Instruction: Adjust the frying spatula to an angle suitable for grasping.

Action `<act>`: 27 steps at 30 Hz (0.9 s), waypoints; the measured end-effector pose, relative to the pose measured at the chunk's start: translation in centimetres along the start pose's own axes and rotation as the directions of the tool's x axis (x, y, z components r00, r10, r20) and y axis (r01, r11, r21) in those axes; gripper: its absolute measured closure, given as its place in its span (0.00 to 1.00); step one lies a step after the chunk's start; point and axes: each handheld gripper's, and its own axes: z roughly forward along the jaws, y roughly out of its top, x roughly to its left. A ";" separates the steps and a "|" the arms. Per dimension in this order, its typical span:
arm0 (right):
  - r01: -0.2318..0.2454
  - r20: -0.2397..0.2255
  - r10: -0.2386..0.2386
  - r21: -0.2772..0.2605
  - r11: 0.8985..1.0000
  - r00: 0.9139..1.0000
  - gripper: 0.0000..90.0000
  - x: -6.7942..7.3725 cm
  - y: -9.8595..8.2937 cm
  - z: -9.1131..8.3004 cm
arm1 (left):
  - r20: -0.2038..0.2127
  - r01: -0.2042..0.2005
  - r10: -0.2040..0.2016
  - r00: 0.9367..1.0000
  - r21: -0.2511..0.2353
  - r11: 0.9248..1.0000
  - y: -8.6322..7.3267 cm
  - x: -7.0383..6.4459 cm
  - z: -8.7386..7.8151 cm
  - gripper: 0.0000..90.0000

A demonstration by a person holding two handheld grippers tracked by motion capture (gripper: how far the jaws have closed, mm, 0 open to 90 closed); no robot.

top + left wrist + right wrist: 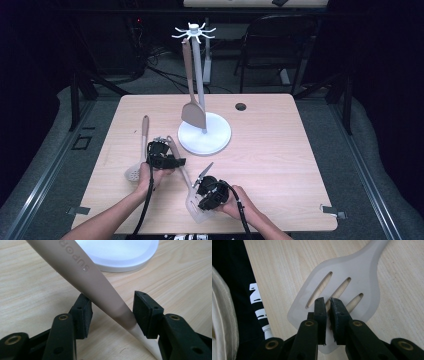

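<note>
My right gripper [326,305] clamps its jaws narrowly on the thin, matte blade of the slotted spatula [342,290], three slots, lying flat at the near edge of the pale wood-grain bench [270,150]. My left gripper [112,312] stands wide astride its smooth taupe handle.

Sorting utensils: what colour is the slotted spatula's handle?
Taupe handle, best in the left gripper view.
</note>
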 end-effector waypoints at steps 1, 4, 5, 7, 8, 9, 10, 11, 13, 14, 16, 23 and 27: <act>0.003 -0.001 -0.003 0.001 1.000 1.000 0.91 0.0 0.0 0.0 | 0.004 0.007 -0.007 1.000 -0.006 1.000 0.0 -0.1 -0.1 0.57; -0.006 -0.016 0.006 -0.002 1.000 1.000 0.89 0.0 0.1 -0.1 | 0.015 0.005 -0.004 1.000 -0.030 1.000 0.0 -0.3 -0.6 0.60; -0.008 -0.021 0.008 -0.003 1.000 1.000 0.88 0.0 0.1 -0.1 | 0.018 0.006 -0.005 1.000 -0.035 0.999 0.0 -0.4 -0.7 0.60; 0.003 -0.019 -0.002 0.011 1.000 1.000 0.86 0.0 0.1 -0.3 | 0.023 0.006 -0.005 1.000 -0.056 0.998 0.0 -0.6 -1.0 0.61; -0.005 -0.034 0.004 -0.003 1.000 0.999 0.85 0.0 0.1 -0.2 | 0.026 0.004 -0.002 1.000 -0.060 0.998 0.0 -0.7 -1.1 0.62; 0.006 -0.024 -0.005 0.004 1.000 1.000 0.82 0.0 0.2 -0.4 | 0.028 0.003 -0.002 1.000 -0.069 0.998 0.0 -0.7 -1.2 0.63; 0.003 -0.030 -0.003 -0.019 1.000 1.000 0.79 0.1 0.2 -0.5 | 0.029 -0.003 0.005 1.000 -0.071 0.997 0.0 -0.8 -1.3 0.63; 0.004 -0.023 -0.006 -0.054 0.999 1.000 0.77 0.2 0.3 -0.8 | 0.030 -0.003 0.005 1.000 -0.076 0.997 0.0 -0.9 -1.4 0.63; -0.005 0.009 0.006 -0.119 0.993 1.000 0.75 0.2 0.5 -1.5 | 0.028 -0.004 0.007 1.000 -0.087 0.996 -0.1 -1.1 -1.5 0.64; -0.013 0.038 0.019 -0.151 0.988 0.999 0.74 0.1 0.8 -2.0 | 0.030 -0.007 0.010 1.000 -0.089 0.996 -0.1 -1.1 -1.6 0.64; -0.048 0.058 0.061 -0.199 0.979 0.996 0.71 -0.2 1.1 -2.2 | 0.031 -0.007 0.010 0.999 -0.095 0.995 -0.1 -1.2 -1.7 0.64; -0.122 0.116 0.161 -0.290 0.949 0.980 0.66 -1.2 2.7 -1.4 | 0.042 -0.033 0.039 0.998 -0.129 0.991 0.0 -1.8 -2.2 0.66; -0.125 0.136 0.175 -0.315 0.941 0.975 0.66 -1.3 2.7 -1.5 | 0.047 -0.061 0.069 0.996 -0.157 0.986 0.1 -2.4 -2.8 0.67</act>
